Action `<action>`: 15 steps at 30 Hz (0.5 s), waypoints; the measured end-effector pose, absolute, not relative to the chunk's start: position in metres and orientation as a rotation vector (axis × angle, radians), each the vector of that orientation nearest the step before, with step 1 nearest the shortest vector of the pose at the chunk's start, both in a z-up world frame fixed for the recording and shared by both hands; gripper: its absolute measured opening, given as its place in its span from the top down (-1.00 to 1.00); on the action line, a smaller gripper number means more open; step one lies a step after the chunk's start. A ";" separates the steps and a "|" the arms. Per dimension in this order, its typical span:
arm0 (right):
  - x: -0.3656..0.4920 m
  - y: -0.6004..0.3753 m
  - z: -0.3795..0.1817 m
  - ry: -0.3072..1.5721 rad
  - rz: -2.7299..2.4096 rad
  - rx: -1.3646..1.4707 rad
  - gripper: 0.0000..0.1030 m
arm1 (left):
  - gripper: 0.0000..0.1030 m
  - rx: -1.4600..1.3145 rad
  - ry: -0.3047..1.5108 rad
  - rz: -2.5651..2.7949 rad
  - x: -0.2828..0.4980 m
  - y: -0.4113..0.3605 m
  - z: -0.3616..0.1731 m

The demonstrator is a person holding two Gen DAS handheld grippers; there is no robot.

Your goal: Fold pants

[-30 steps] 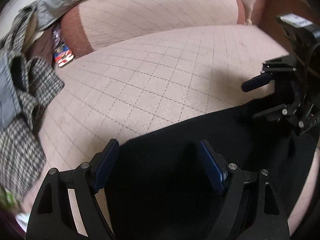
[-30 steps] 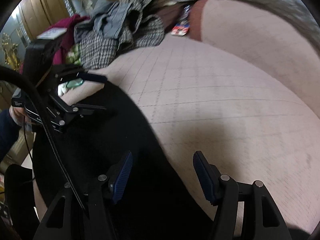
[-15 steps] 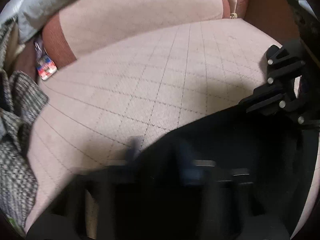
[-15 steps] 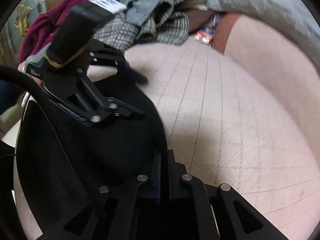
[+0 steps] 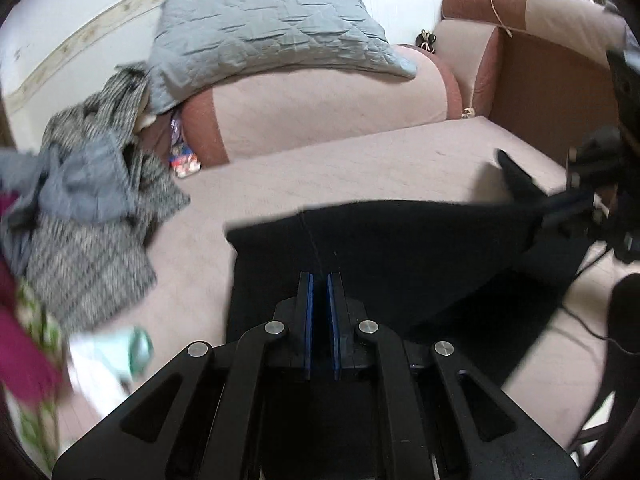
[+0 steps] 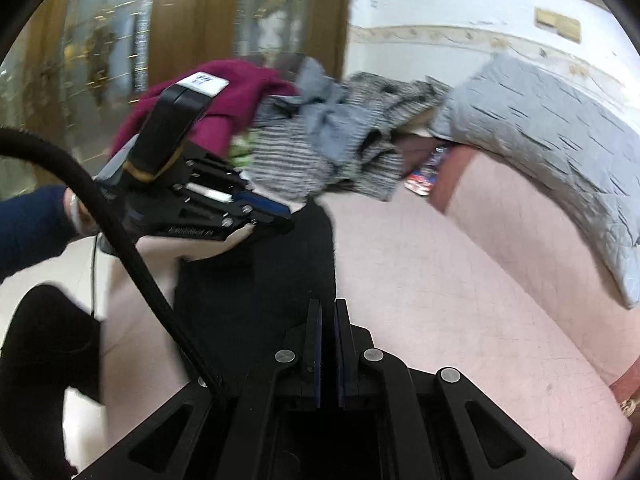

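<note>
Both the left gripper (image 5: 319, 280) and right gripper (image 6: 328, 308) had jaws pinching the black pants' (image 5: 400, 240) taut edge above bare pink sofa seat (image 5: 360, 168).

1. The pink sofa seat (image 5: 360, 164) lies bare between the black pants (image 5: 400, 236) and the backrest (image 5: 320, 108).
2. A heap of clothes (image 5: 88, 208) blocks the seat's left end.
3. The brown armrest (image 5: 552, 92) walls the right end.
4. A grey quilt (image 5: 272, 28) drapes over the backrest top.
</note>
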State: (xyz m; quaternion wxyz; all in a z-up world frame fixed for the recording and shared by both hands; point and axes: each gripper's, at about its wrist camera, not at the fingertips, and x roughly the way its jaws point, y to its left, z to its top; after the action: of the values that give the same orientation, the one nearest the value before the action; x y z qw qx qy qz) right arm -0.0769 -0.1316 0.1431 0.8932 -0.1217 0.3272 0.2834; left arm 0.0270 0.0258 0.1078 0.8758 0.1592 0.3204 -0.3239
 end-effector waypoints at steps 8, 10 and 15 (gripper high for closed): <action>-0.132 -0.073 0.033 0.841 0.600 -0.317 0.89 | 0.86 0.000 0.902 -0.689 -0.016 0.081 0.071; -0.135 -0.073 0.028 0.833 0.576 -0.298 0.78 | 0.53 -0.009 0.912 -0.673 -0.023 0.084 0.073; -0.133 -0.095 0.053 0.827 0.569 -0.147 0.18 | -0.07 -0.215 0.870 -0.682 -0.027 0.096 0.091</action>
State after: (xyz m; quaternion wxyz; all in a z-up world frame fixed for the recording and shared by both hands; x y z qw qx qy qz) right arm -0.1329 -0.0953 0.0531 0.8740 -0.0705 0.3959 0.2726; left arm -0.0273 0.0957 0.0905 0.8456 -0.1020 0.4125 -0.3232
